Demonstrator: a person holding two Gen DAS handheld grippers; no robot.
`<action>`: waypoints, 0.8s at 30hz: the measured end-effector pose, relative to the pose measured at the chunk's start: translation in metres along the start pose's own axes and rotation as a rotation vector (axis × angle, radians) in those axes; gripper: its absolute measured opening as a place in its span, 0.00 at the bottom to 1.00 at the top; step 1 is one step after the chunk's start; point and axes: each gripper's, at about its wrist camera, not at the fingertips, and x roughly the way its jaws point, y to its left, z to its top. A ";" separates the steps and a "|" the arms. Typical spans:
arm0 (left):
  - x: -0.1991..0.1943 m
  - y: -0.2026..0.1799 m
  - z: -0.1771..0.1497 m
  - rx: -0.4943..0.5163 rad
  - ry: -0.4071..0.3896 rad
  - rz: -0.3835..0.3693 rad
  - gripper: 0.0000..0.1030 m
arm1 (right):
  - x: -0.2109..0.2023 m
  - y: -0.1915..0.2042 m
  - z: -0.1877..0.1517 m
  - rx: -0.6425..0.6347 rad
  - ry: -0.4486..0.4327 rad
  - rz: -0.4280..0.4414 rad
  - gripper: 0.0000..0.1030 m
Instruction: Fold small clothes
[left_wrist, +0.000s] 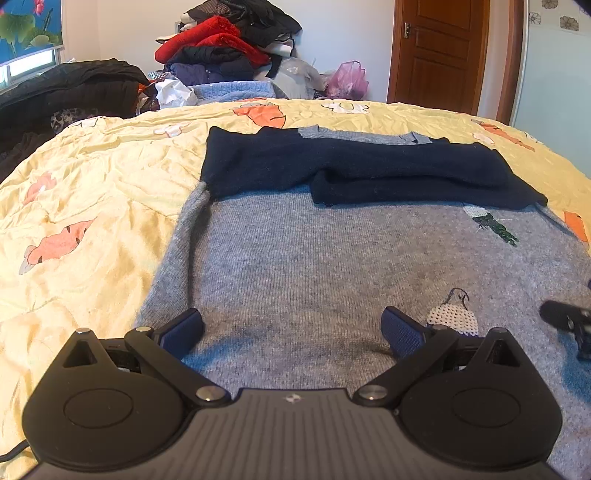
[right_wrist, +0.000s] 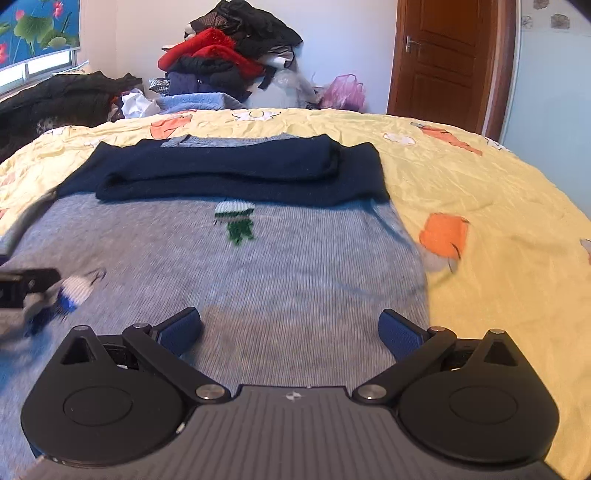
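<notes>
A small grey knit sweater (left_wrist: 314, 258) with navy sleeves (left_wrist: 354, 166) folded across its chest lies flat on the bed. It has small knitted motifs (left_wrist: 495, 225). My left gripper (left_wrist: 291, 328) is open and empty, low over the sweater's near hem on the left side. My right gripper (right_wrist: 290, 330) is open and empty, low over the hem on the right side of the sweater (right_wrist: 240, 266), whose navy sleeves (right_wrist: 236, 173) lie across the far part. Each gripper shows at the edge of the other's view (left_wrist: 569, 321) (right_wrist: 29, 288).
The bed has a yellow quilt (left_wrist: 92, 206) (right_wrist: 480, 177) with orange prints. A pile of clothes (left_wrist: 221, 48) and a pink bag (left_wrist: 349, 79) stand behind the bed. A dark coat (left_wrist: 66, 88) lies at far left. A brown door (left_wrist: 439, 48) is at back right.
</notes>
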 end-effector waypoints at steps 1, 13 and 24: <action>-0.002 0.000 -0.001 -0.002 0.003 0.007 1.00 | -0.002 0.000 -0.001 0.004 -0.001 0.000 1.00; -0.046 0.001 -0.039 0.009 0.019 0.015 1.00 | 0.000 0.000 -0.001 0.009 0.000 -0.001 1.00; -0.068 0.000 -0.060 -0.027 0.002 0.030 1.00 | 0.000 0.000 -0.001 0.009 0.000 -0.001 1.00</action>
